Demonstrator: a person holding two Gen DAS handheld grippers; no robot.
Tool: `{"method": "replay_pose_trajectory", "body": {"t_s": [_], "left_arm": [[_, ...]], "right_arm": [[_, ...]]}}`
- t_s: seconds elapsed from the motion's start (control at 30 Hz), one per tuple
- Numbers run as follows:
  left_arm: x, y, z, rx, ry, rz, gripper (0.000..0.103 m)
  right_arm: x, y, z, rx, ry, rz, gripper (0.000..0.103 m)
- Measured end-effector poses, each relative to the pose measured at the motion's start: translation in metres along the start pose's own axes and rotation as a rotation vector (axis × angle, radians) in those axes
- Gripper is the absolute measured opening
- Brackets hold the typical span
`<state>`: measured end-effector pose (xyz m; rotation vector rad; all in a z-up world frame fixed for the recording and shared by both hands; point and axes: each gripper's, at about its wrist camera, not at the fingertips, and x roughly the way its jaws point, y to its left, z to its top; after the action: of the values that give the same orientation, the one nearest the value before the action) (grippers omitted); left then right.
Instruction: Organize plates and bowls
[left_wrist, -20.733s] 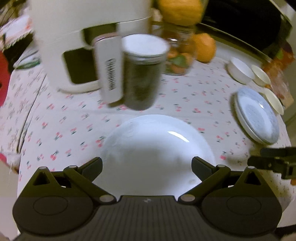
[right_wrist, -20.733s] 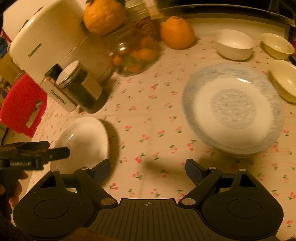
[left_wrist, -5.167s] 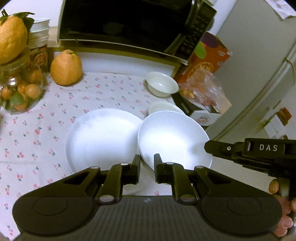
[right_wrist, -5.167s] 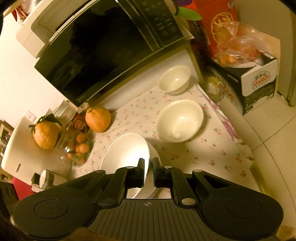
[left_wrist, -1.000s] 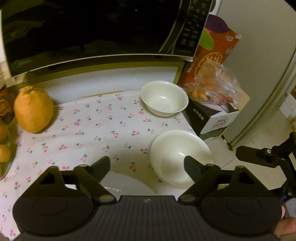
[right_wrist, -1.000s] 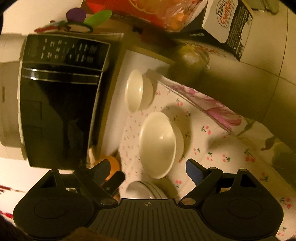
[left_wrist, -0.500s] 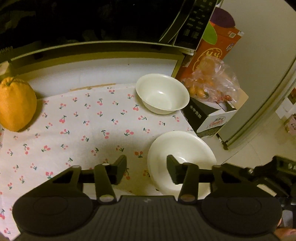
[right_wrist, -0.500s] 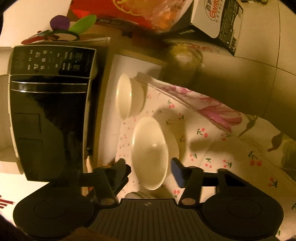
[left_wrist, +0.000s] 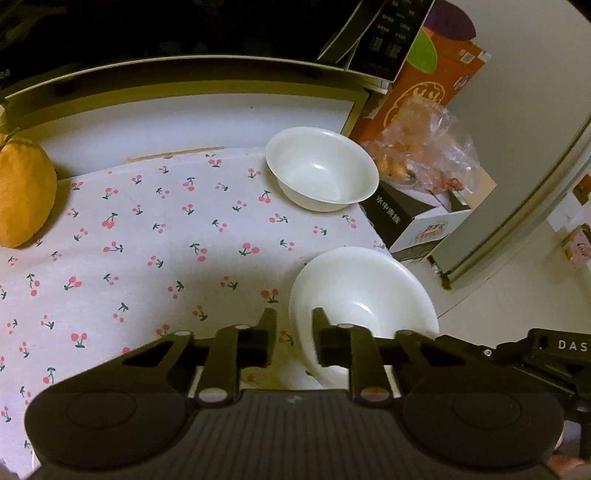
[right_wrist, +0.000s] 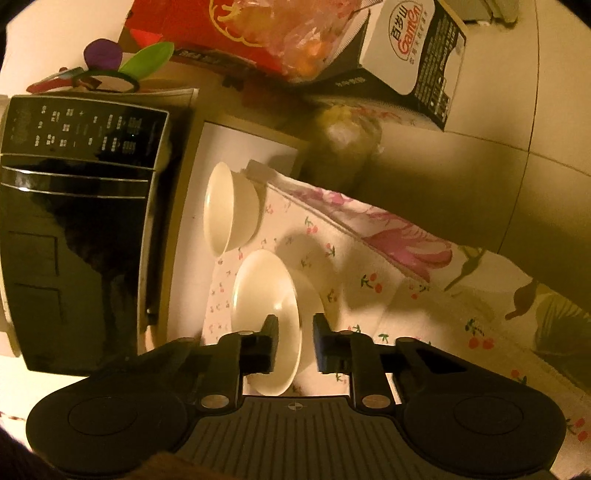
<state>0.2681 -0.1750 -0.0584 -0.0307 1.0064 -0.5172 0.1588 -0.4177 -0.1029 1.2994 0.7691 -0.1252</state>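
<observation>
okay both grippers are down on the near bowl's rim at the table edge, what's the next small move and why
Probably let the closing jaws of the left gripper and right gripper finish pinching the near bowl, then lift it straight up a little. Each gripper straddles its rim, and the bowl sits by the tablecloth edge, so dragging it looks risky. The far bowl seems the likely stacking spot.

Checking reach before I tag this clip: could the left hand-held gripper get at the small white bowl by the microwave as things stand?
Probably not right now. The left hand-held gripper is closing on the near bowl's rim, so it is occupied. Otherwise, only bare tablecloth lies before the far bowl.
</observation>
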Motion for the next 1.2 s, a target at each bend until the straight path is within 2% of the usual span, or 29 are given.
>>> {"method": "replay_pose_trajectory", "body": {"t_s": [0.17, 0.63, 1.0, 1.2], "left_arm": [[-0.001, -0.003, -0.001, 0.026, -0.004, 0.016, 0.008], [-0.02, -0.014, -0.003, 0.076, -0.053, 0.038, 0.007], [-0.063, -0.018, -0.011, 0.08, -0.111, 0.051, 0.008], [-0.093, -0.023, -0.023, 0.086, -0.137, 0.064, 0.008]], "right_arm": [[-0.001, 0.005, -0.001, -0.03, -0.003, -0.001, 0.008], [-0.011, 0.016, -0.005, -0.075, -0.016, 0.01, 0.008], [-0.037, 0.039, -0.016, -0.157, -0.001, 0.059, 0.008], [-0.053, 0.054, -0.031, -0.23, 0.007, 0.048, 0.008]]}}
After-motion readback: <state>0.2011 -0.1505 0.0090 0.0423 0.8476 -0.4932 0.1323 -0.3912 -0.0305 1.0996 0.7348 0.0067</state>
